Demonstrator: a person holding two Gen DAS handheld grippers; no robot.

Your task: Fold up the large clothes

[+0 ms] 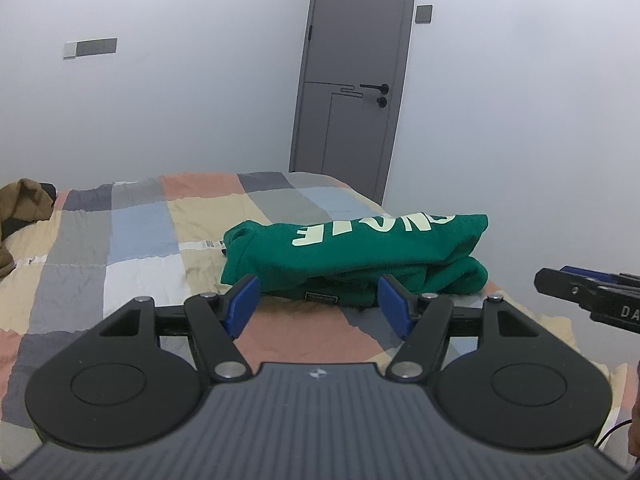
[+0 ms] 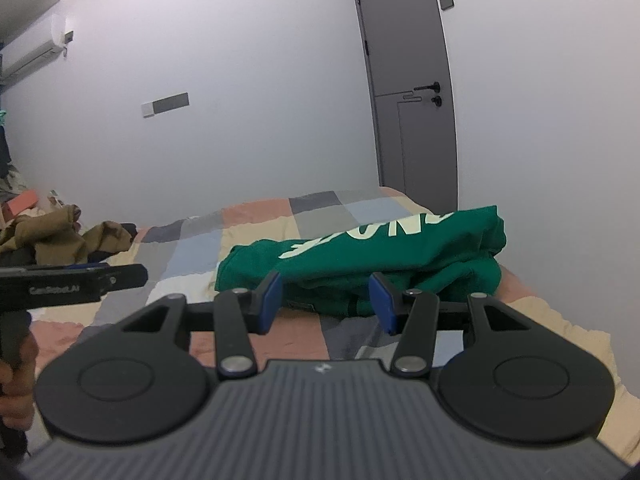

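A green sweatshirt with pale lettering (image 1: pixel 352 256) (image 2: pixel 360 264) lies folded into a thick bundle on the checked bedspread (image 1: pixel 132 240) (image 2: pixel 192 248). My left gripper (image 1: pixel 318 300) stands open just in front of the bundle's near edge, with nothing between its blue pads (image 1: pixel 242 306). My right gripper (image 2: pixel 326 300) is open too, its blue pads (image 2: pixel 268 304) close to the same near edge and apart from the cloth. Each gripper shows at the other view's edge: the right gripper (image 1: pixel 592 292) on the right, the left gripper (image 2: pixel 80 280) on the left with a hand under it.
A heap of brown clothes (image 1: pixel 20 208) (image 2: pixel 60 236) lies at the bed's far left. A grey door (image 1: pixel 352 76) (image 2: pixel 408 80) stands in the white wall behind the bed. The bed's right edge (image 1: pixel 560 320) runs close to the wall.
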